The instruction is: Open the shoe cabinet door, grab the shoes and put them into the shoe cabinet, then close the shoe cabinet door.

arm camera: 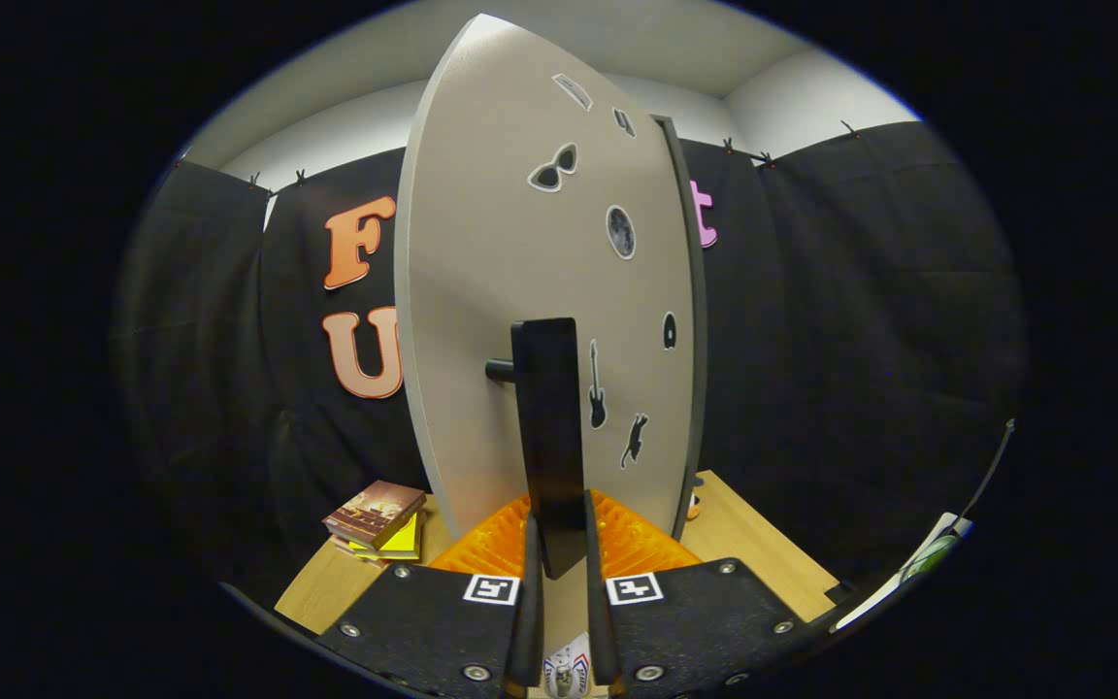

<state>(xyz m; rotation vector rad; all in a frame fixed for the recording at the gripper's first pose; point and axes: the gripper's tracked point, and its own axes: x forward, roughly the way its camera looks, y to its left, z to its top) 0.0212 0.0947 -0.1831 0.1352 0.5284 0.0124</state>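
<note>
The gripper (559,544) is seen at the foot of the view, its two fingers (528,582) drawn narrow and pressed on either side of the dark bar handle (549,427) of the shoe cabinet door (481,291). The handle stands upright between the fingertips, and it is joined to the door by a short round post (499,370) on its left side. The handle is thus held in the claw.

The door is a pale grey panel, and it is seen nearly edge-on just ahead of the fingers, swung out from the cabinet. Its dark edge strip (690,320) runs down the right side. Small stickers are stuck on its face: a pair of sunglasses (553,169), a round moon (621,231), a guitar (597,388) and a leaping cat (633,439) among them.

How far the door stands open cannot be told with certainty, and the inside of the cabinet is hidden behind the panel, so its contents cannot be told.

The cabinet stands on a wooden table (753,544). To the left of the door, a small stack of books (377,519) lies on the table, the top one brown and a yellow one beneath it.
</note>
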